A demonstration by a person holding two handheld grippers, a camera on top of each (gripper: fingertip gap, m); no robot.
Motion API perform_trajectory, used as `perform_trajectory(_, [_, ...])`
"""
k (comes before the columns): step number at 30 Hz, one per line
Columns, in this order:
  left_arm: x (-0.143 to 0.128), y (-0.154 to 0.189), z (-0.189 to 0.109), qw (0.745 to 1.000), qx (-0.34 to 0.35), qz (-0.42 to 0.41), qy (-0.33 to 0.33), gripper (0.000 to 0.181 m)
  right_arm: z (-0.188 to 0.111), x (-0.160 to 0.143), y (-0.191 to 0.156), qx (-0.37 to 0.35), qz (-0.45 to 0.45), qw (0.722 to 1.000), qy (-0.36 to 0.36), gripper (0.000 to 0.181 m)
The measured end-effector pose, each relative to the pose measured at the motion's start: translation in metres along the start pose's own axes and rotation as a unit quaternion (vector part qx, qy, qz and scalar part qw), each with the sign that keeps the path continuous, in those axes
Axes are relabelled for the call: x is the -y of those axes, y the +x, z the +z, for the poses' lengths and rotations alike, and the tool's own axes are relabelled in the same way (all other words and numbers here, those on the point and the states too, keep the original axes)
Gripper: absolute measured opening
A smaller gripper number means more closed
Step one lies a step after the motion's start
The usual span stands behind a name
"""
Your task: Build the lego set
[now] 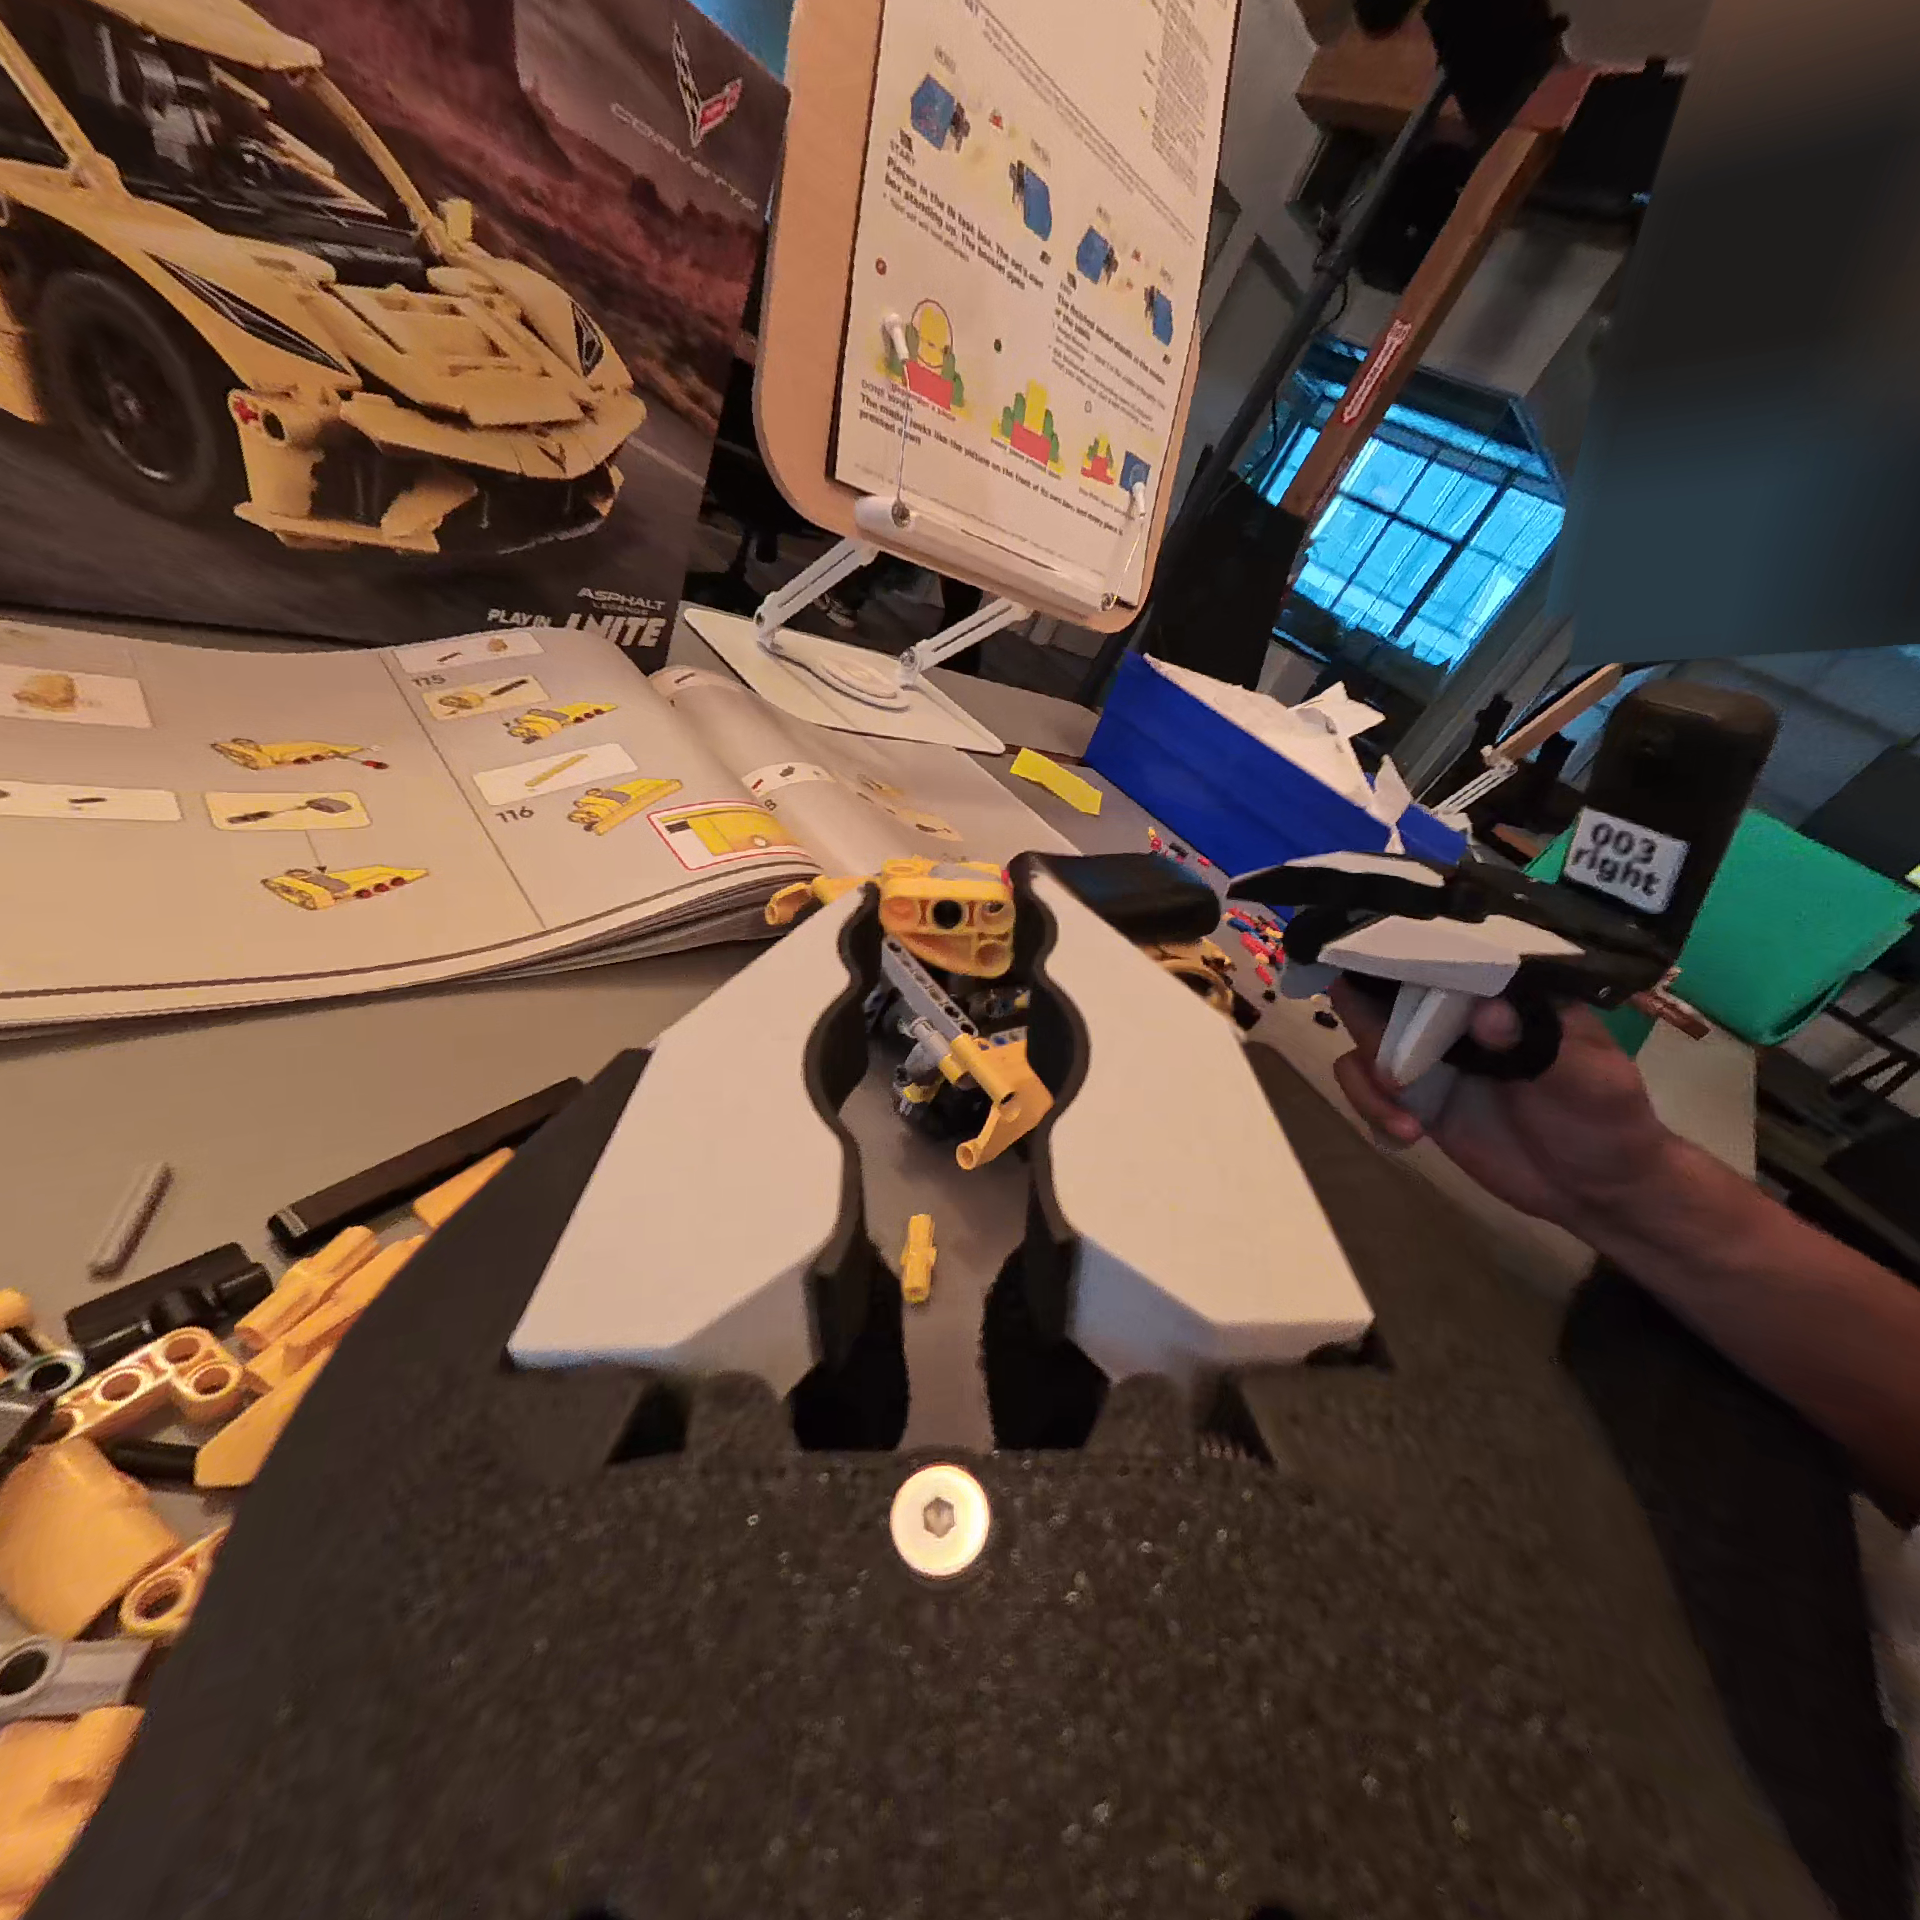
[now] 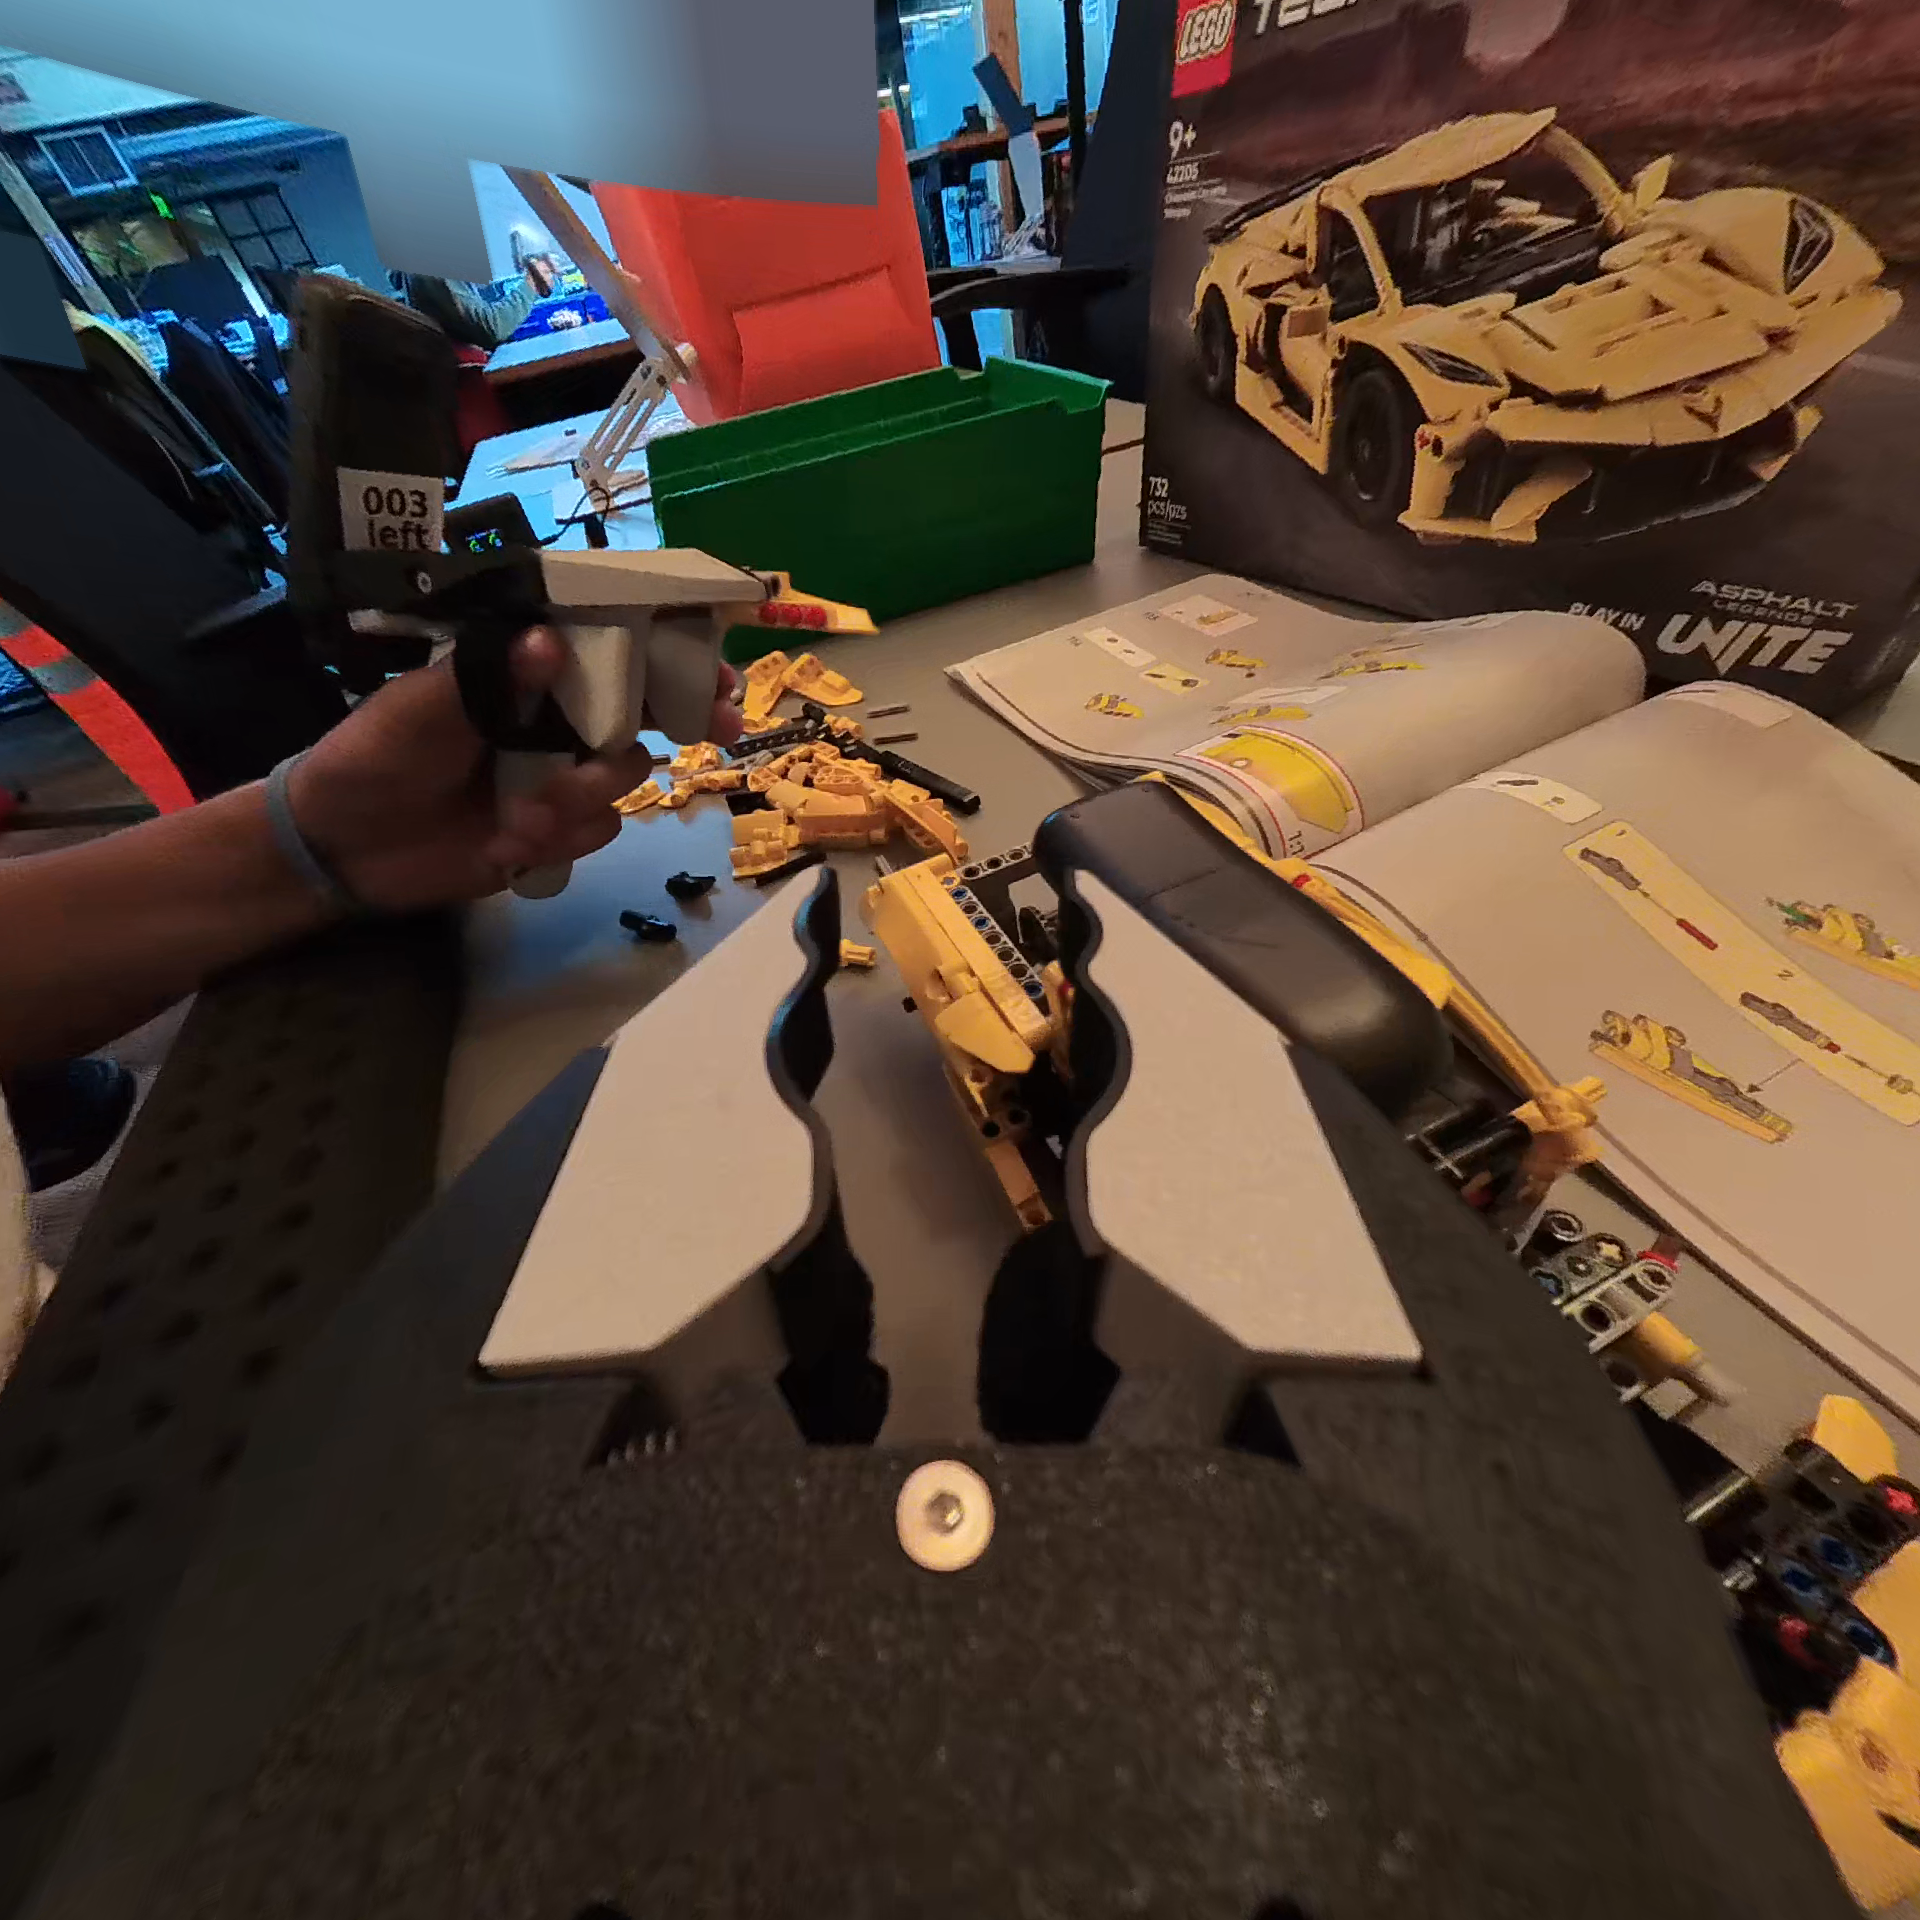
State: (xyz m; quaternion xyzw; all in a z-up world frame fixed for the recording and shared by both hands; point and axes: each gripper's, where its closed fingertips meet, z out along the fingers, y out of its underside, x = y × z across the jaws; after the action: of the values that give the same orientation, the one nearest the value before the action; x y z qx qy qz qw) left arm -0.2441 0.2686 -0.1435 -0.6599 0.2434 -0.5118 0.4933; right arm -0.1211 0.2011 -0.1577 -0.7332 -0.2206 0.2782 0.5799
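The box [image 2: 1538, 312] stands far on the table [image 1: 312, 1091], the open manual [image 1: 312, 810] before it. The model [image 2: 966, 997] lies between the parted, empty fingers of the right gripper [image 2: 951, 914]. The left gripper [image 1: 940, 904] is likewise parted, gripping nothing; the loose pin [image 1: 918, 1255] lies near.

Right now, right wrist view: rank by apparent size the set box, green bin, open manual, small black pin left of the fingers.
1. set box and open manual: alike, manual nearer, unranked
2. green bin
3. small black pin
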Motion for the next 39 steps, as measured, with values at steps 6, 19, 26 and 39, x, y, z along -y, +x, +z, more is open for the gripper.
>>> perform_trajectory(6, [-0.008,0.009,0.005,0.999,-0.004,0.044,-0.023,0.024,-0.005,-0.002,0.011,-0.031,-0.019,0.999,-0.009,0.038])
perform_trajectory(19, [-0.031,0.079,0.009,0.980,-0.161,0.091,-0.066,0.025,0.007,-0.009,-0.048,0.099,-0.003,0.995,-0.033,0.054])
perform_trajectory(26, [-0.045,0.104,0.006,0.964,-0.209,0.139,-0.088,0.025,0.016,-0.030,-0.060,0.079,-0.039,0.991,-0.098,0.051])
perform_trajectory(39, [-0.083,0.126,0.003,0.928,-0.256,0.232,-0.135,0.025,-0.005,-0.026,-0.074,0.229,0.196,0.947,-0.109,0.002])
